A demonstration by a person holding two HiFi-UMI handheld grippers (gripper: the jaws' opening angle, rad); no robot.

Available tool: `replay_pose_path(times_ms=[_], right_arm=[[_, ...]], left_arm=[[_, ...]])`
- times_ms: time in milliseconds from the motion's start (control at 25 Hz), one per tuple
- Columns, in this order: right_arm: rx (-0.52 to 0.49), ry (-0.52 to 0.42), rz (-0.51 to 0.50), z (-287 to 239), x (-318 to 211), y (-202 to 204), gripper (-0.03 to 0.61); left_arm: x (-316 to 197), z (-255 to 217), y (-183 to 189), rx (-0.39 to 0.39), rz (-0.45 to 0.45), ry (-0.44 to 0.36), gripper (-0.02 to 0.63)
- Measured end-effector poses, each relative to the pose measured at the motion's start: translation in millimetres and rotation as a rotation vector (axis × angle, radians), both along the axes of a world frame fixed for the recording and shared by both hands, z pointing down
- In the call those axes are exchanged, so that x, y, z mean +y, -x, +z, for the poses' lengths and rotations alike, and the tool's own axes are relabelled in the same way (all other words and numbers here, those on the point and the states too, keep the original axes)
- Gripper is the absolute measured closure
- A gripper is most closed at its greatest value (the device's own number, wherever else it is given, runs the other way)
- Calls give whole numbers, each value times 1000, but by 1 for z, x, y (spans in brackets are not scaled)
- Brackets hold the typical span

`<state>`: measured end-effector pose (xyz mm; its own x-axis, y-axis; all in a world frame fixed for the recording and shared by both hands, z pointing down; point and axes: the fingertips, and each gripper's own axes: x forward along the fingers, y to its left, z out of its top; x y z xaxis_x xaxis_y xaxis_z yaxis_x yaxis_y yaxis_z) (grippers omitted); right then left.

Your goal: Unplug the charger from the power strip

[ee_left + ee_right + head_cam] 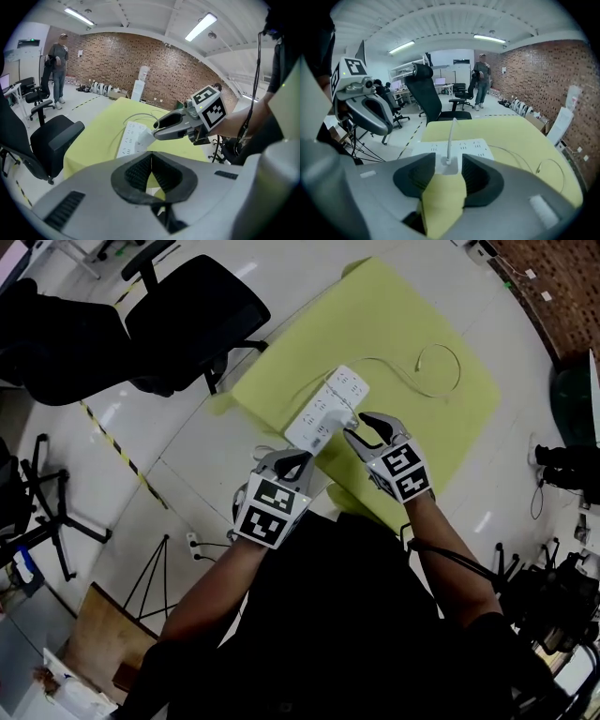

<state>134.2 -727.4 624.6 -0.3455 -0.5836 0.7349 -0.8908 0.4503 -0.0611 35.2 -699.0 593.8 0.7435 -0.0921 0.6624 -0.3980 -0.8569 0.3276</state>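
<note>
A white power strip [323,411] lies on the yellow-green table [394,324], and a white charger [349,424] stands plugged into its near end. My right gripper [358,428] is open with the charger [448,167] between its pads; the charger's white cable [451,133] rises straight from it. Just short of the strip's near end, my left gripper [296,458] hovers shut and empty. In the left gripper view the strip [130,138] lies ahead, with the right gripper [161,127] at the charger [144,139].
A thin white cable [436,367] loops across the table's far right. Black office chairs [192,315] stand off the table's left side, and black-yellow tape [112,442] runs over the floor. A person [57,70] stands far off by the brick wall.
</note>
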Motion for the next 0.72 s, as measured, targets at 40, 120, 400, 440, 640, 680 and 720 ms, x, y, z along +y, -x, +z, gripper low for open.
replay_pose_path(times_ms=[40,120,400,440,640,680,720], right_arm=[[11,10,-8,4,-4,2,400],[19,31,-20,12,-10,7,399],[48,73,-13,21,-20,9,436],[52,75,-14,23,-20,8,436],[49,66,-17,19,-22,9,439],[43,62,-15,17,-22,9,439],[39,58,-15,15,-22,9,439]], left_arm=[[-2,1,0,4,0,5,606],[-8,2,1,15,-9,13,606],[-21,3,2,39,-50,24,606],[-23,4,2,40,-56,26,606],[-32,5,2,50,-80,27,606],[-33,4,1,53,-84,26,606],[-34,4,0,55,-87,26,606]])
